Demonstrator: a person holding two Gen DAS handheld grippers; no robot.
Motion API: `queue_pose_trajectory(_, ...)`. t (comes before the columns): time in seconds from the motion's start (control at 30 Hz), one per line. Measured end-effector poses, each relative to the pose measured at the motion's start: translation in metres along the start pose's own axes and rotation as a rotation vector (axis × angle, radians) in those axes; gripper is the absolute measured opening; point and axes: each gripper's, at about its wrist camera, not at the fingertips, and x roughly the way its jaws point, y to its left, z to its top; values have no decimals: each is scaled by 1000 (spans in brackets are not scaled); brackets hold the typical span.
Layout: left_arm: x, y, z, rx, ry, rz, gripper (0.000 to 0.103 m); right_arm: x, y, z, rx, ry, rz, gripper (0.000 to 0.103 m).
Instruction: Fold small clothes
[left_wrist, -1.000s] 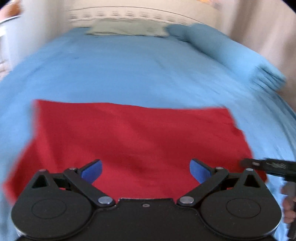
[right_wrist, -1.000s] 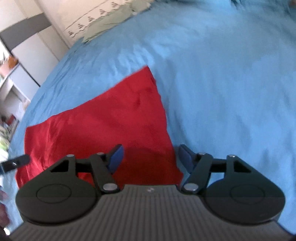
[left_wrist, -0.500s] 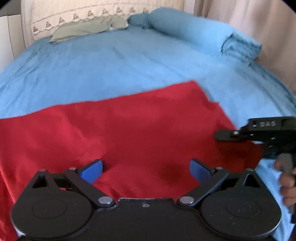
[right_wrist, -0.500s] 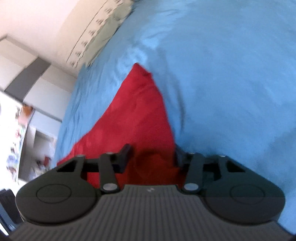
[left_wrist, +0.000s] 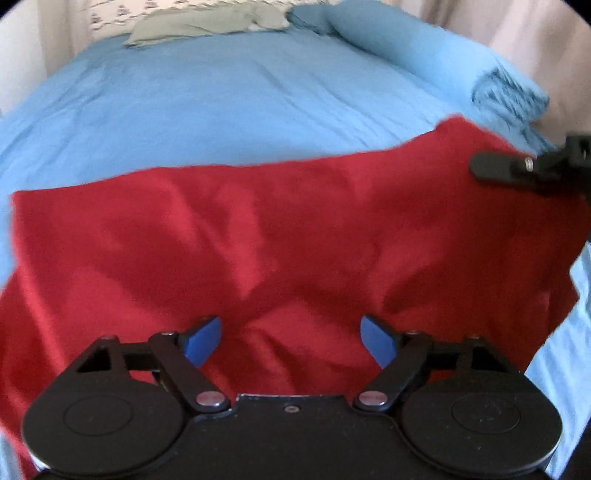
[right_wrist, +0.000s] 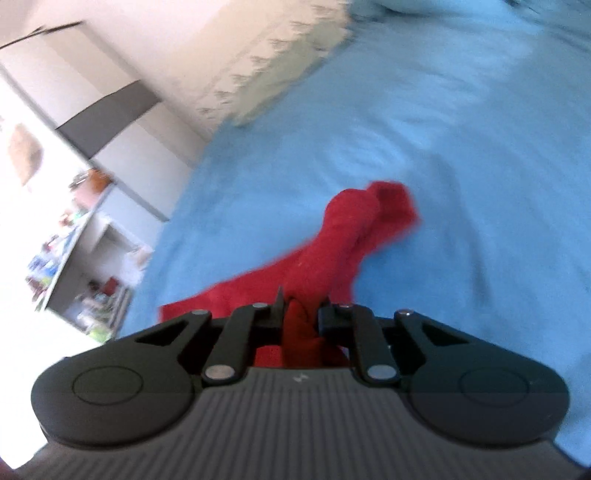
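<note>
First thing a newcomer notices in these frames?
The red garment, bright against the blue bedsheet and filling the middle of the left wrist view. Next, the right gripper, whose jaws have just been closing, pinching a bunched red edge. The left gripper is open above the cloth.

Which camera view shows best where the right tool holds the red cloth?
The right wrist view: the right tool is shut on a bunched fold of the red cloth. The left wrist view shows the cloth spread wide, but only that tool's tip at the right edge.
</note>
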Motion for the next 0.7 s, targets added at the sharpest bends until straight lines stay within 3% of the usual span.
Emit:
queue_pose_trajectory(0.2,-57,54,2,-62,-54,30,87,50,110,7,-208,97,155,28)
queue_pose_trajectory(0.3,-73,88,-4,-88,-49,80,87,91,165,-12,-295,168,211,28)
queue_pose_trajectory(0.37,-75,116,-14,-116,-19,106,87,123,190,-33,-337,224,202,28)
queue_pose_trajectory(0.5,-66,165,-46,-177,55,147,87,190,205,-82,-377,357,123,28)
queue_pose_trajectory(0.6,-64,185,-64,-214,87,147,87,214,205,-104,-392,415,73,29)
queue_pose_trajectory(0.7,-70,192,-73,-222,72,133,87,216,211,-109,-420,409,85,51)
